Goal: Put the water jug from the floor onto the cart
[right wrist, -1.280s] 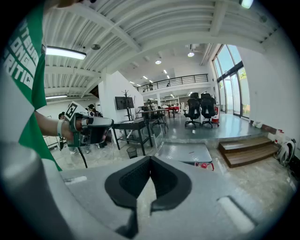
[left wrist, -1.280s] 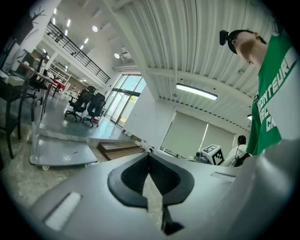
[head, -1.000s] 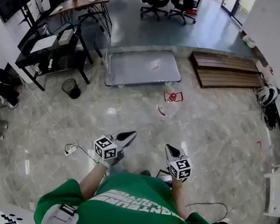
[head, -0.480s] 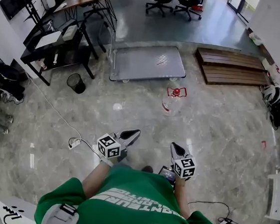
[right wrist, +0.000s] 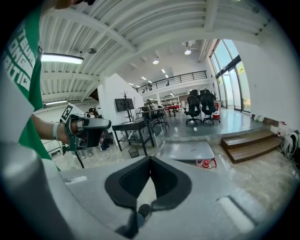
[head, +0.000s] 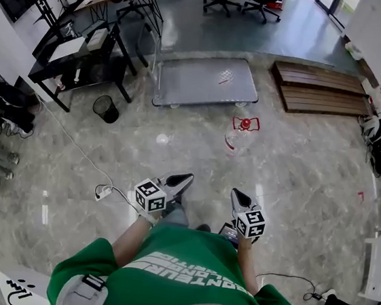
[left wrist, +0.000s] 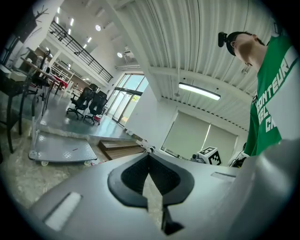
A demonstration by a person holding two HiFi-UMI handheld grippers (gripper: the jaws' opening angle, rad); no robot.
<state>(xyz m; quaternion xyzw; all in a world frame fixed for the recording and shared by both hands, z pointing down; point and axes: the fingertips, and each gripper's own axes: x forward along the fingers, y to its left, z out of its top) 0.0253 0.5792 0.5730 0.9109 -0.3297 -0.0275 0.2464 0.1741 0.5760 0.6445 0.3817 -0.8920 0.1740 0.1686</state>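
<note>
Head view: the clear, red-capped water jug point(head: 240, 132) still lies at twelve o'clock, barely nearer. Left tool point(head: 185, 178) and right tool point(head: 235, 194) stay pinched closed, empty; the approach is unfinished.

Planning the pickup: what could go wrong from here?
Both the left gripper and the right gripper are shut and empty; they must open before reaching the water jug. The jug is clear against a glossy floor, so a grip might miss or slip. A cable trails across the floor at the left: possible trip.

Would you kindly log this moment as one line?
phase: before pickup | water jug: on floor near cart | left gripper: shut, empty | right gripper: shut, empty
</note>
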